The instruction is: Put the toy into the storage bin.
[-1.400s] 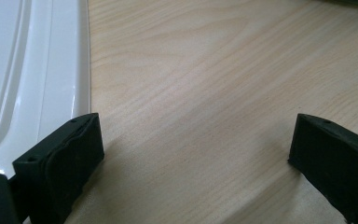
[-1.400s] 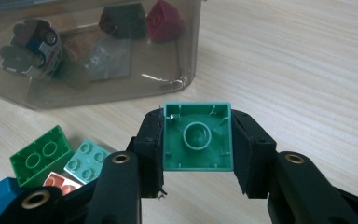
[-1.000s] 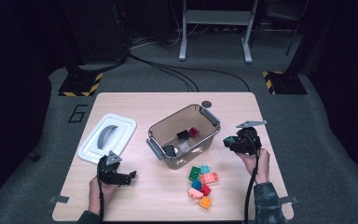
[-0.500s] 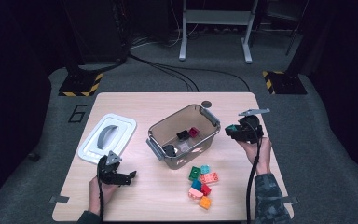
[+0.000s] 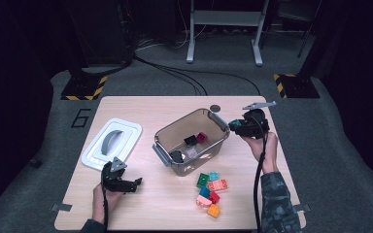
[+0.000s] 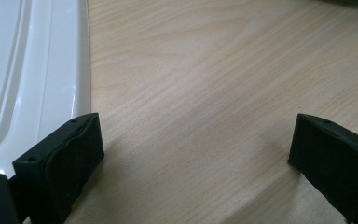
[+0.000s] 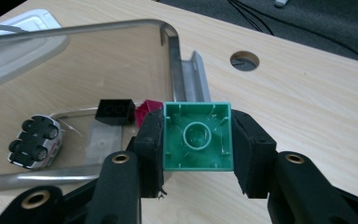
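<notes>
Green brick (image 7: 198, 136) clamped hollow side up in right gripper (image 7: 197, 140), now lifted from earlier table level to clear bin (image 5: 190, 141) rim; drop looks next. Left gripper (image 6: 196, 154) wide open, empty, beside white lid (image 5: 110, 143).

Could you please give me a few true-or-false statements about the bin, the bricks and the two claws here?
1. The right claw grips a teal-green brick. True.
2. The clear bin is empty. False: it holds a black brick, a dark red brick and a toy car.
3. The left claw is open over bare table. True.
4. The white lid sits on the bin. False: it lies on the table beside it.
</notes>
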### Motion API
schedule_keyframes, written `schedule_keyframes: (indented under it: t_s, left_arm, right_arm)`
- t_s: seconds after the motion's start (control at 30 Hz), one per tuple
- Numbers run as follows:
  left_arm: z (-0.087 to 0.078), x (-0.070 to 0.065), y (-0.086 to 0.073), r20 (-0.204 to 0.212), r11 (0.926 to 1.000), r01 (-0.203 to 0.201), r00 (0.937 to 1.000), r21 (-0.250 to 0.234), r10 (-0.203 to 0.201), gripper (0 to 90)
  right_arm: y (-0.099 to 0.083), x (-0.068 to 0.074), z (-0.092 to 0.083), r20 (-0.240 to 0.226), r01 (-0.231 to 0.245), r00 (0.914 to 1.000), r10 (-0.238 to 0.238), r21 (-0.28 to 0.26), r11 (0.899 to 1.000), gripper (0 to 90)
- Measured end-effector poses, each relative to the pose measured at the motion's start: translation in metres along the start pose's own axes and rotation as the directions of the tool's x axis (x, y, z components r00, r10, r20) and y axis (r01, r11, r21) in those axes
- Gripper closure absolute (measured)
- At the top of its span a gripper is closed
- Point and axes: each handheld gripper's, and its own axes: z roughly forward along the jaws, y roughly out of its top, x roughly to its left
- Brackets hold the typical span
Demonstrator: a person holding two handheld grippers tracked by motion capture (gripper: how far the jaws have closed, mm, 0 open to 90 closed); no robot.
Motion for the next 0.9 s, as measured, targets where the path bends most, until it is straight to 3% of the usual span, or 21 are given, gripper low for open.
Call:
schedule_keyframes:
  t_s: [0.27,0.47,0.73,0.9]
  left_arm:
    - [0.000,0.000,0.000,0.000,1.0000,0.000,1.0000,0.000,0.000,2.7]
    - [0.000,0.000,0.000,0.000,1.0000,0.000,1.0000,0.000,0.000,2.7]
    - [0.000,0.000,0.000,0.000,1.0000,0.000,1.0000,-0.001,0.000,2.7]
    - [0.000,0.000,0.000,0.000,1.0000,0.000,1.0000,-0.001,0.000,2.7]
  right_arm:
    - [0.014,0.021,0.012,-0.024,0.037,0.9991,-0.036,0.029,0.999,58.5]
    - [0.016,0.038,0.028,-0.047,0.071,0.9966,-0.067,0.084,0.994,58.4]
    - [0.011,0.045,0.036,-0.059,0.108,0.9933,-0.100,0.151,0.983,58.1]
    - [0.010,0.045,0.036,-0.052,0.103,0.9941,-0.096,0.177,0.979,57.6]
